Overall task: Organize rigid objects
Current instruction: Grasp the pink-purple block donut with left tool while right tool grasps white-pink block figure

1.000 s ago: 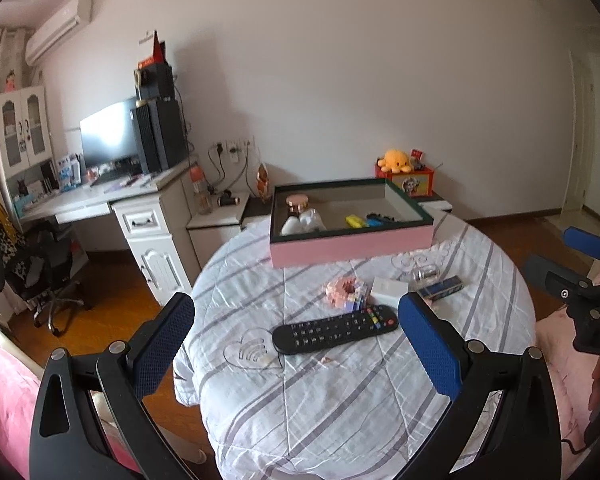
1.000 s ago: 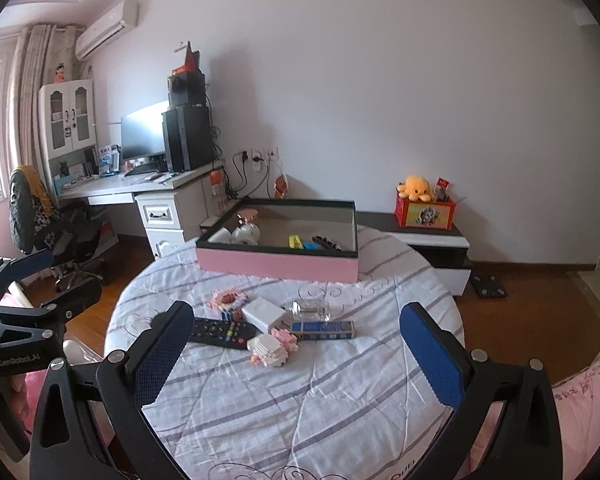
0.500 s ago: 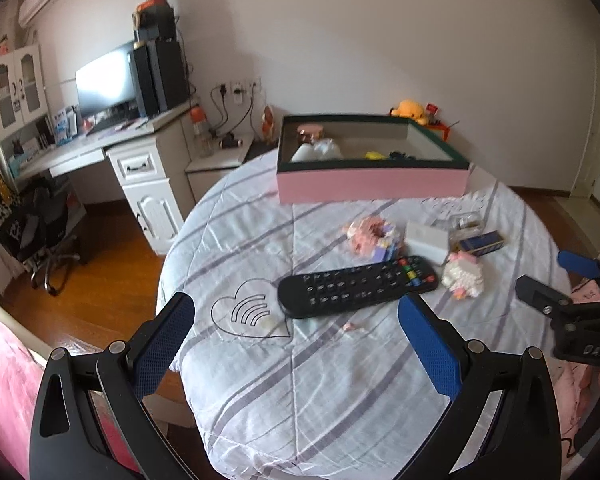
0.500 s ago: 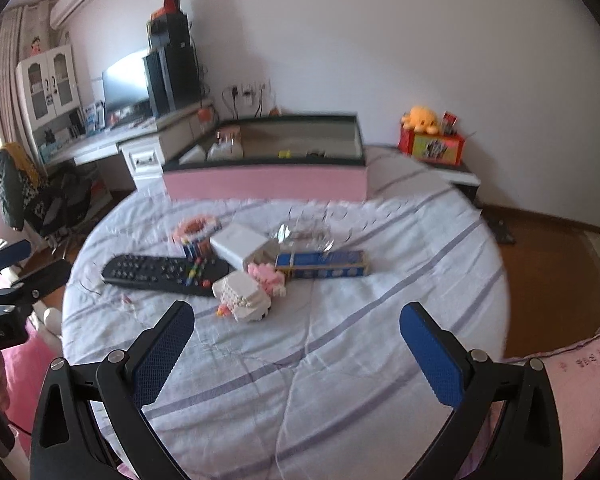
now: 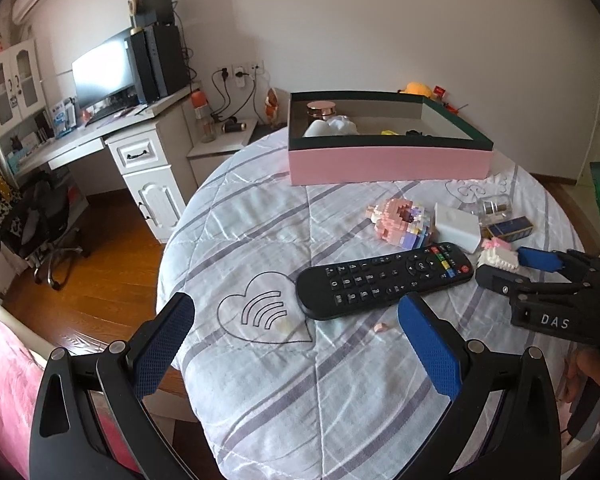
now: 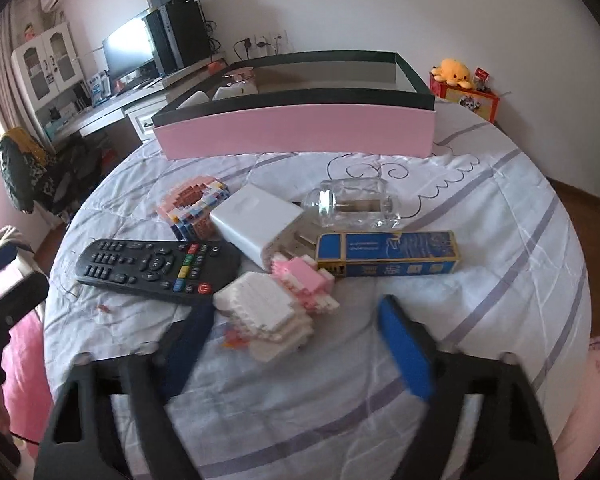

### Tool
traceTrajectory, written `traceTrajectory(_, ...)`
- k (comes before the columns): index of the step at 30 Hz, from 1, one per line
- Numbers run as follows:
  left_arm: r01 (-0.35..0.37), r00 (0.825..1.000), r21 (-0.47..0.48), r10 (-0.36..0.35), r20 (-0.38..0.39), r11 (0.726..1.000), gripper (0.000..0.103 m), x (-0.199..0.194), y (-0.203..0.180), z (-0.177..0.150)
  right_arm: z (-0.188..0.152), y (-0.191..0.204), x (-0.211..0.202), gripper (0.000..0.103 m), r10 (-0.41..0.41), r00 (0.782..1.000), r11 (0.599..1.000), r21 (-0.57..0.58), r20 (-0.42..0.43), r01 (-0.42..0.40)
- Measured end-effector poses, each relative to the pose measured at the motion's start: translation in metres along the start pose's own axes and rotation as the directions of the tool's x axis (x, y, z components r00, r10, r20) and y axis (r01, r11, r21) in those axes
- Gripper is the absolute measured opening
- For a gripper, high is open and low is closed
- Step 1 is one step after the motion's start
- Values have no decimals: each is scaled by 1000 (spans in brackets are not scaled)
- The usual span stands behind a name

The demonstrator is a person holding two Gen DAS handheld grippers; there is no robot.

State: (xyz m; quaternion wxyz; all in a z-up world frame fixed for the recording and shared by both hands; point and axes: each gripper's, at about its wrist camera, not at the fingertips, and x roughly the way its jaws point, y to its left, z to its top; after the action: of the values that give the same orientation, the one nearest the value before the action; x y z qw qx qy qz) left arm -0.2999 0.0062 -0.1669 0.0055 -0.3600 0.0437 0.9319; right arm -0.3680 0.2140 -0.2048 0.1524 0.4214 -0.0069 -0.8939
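On the quilted table (image 6: 500, 216), my right tongs (image 6: 296, 332), jaws just closing around the brick toy (image 6: 272, 316) but not gripping, could crumble it; left tongs (image 5: 296, 332) gape empty.

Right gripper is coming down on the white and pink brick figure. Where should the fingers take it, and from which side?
Grip the white brick body across its flat left and right faces, coming down from the near table edge, as the right gripper is lined up. Its jaws have just been closing around it, pads not yet pressing. Avoid the knobbly pink part: it abuts the blue box.
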Motion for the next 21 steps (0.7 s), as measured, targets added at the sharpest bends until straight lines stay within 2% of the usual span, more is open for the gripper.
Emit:
traceTrajectory(2, 9, 1000, 5, -9, -2, 1000, 103, 2, -3, 2, -2, -4, -3, 61, 7, 1000, 1000, -6, 2, -7)
traceTrajectory(5, 18, 1000, 13, -18, -7, 1000, 103, 8, -10, 6, -4, -13, -8, 61, 7, 1000, 1000, -7, 12, -7)
traceTrajectory(11, 60, 998, 28, -59, -25, 998, 103, 25, -33, 21, -9, -44, -22, 61, -81, 996, 996, 28, 33, 80)
traceTrajectory(17, 86, 995, 46, -83, -63, 995, 103, 52, -51, 37, -5, -66, -23, 61, -64, 997, 997, 50, 41, 62)
traceTrajectory(21, 74, 993, 74, -66, -99, 995, 103, 73, -59, 45, 2, -69, -18, 61, -47, 998, 998, 47, 41, 45)
